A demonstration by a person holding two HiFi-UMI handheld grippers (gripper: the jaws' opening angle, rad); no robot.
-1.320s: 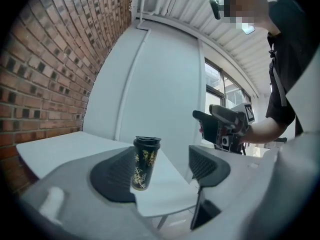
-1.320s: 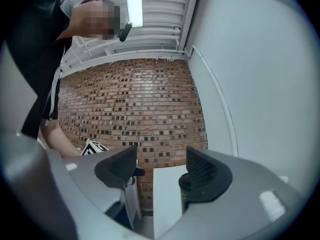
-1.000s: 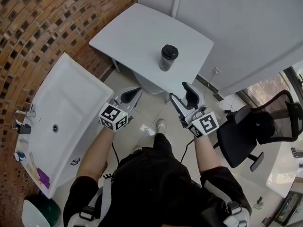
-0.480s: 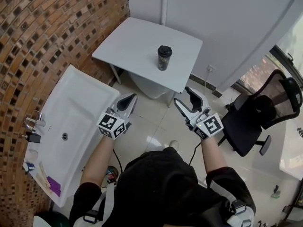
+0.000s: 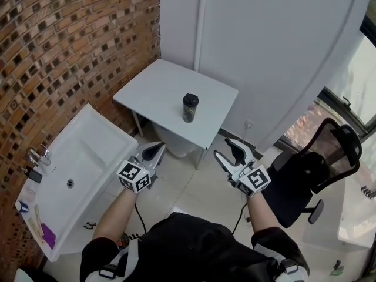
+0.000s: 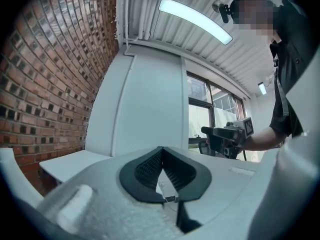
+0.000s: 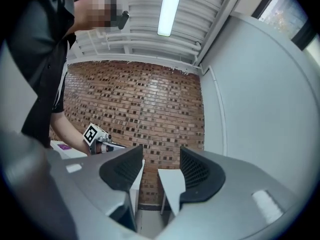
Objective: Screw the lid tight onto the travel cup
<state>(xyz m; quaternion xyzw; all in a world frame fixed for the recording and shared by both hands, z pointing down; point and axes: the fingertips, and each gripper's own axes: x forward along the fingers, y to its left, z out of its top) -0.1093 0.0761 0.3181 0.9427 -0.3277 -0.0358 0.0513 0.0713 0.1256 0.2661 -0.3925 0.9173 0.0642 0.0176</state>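
A dark travel cup (image 5: 190, 108) with its black lid on stands upright on the small white table (image 5: 158, 93). Both grippers hang in the air in front of the table, well short of the cup. My left gripper (image 5: 154, 151) is shut, its black pads meeting with nothing between them (image 6: 161, 151). My right gripper (image 5: 229, 153) is open and empty (image 7: 161, 164); its jaws have just been closing a little. The right gripper view shows only a white table edge (image 7: 172, 181) far off between the jaws. The cup appears in neither gripper view.
A white sink (image 5: 76, 163) runs along the brick wall (image 5: 64, 57) at the left. A black office chair (image 5: 311, 175) stands at the right by a window. White wall panels (image 5: 264, 51) rise behind the table. A tiled floor (image 5: 194, 184) lies below the grippers.
Both grippers have risen and stayed side by side. The head view has pulled back, so table and cup look smaller and farther. The right jaws stand slightly narrower.
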